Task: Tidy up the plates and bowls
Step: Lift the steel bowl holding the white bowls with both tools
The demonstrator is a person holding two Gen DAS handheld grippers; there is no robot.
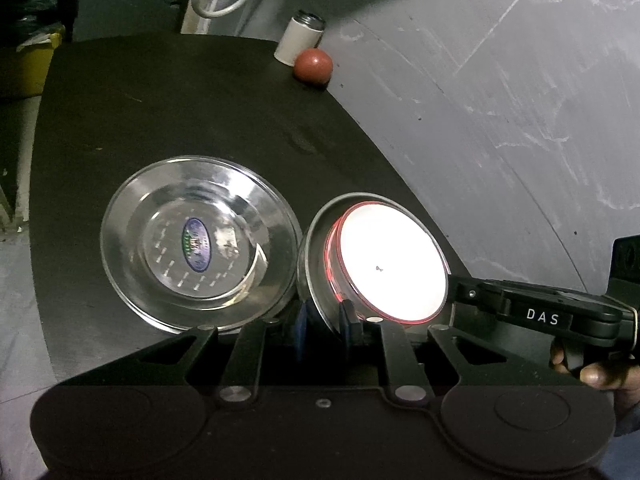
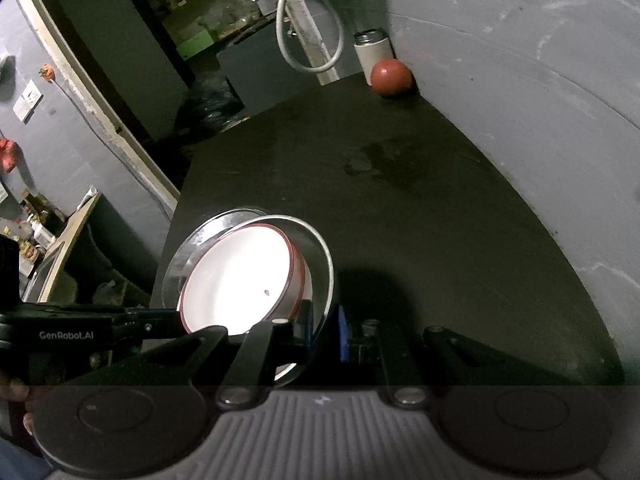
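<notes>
At left of the left wrist view, a steel plate (image 1: 200,242) lies flat on the dark table (image 1: 180,112). Beside it, the left gripper (image 1: 326,322) and right gripper (image 2: 322,330) both pinch the tilted steel bowl (image 1: 316,280), a red-rimmed white bowl (image 1: 390,262) nested inside. Upper centre: a red ball (image 1: 313,67) and white can (image 1: 298,38) against the grey wall (image 1: 500,120). The white interior is glare-washed.

A dim, bare utility or storage room of a home is showing here rather than a fitted kitchen. A dark bench (image 2: 420,208) is standing against a scuffed grey wall (image 1: 520,100). A white hose (image 2: 308,40) is hanging in a loop behind it. A socket (image 2: 28,98) with an orange plug (image 2: 47,72) is sitting on the far wall, and a cluttered shelf (image 2: 60,236) is standing below.
</notes>
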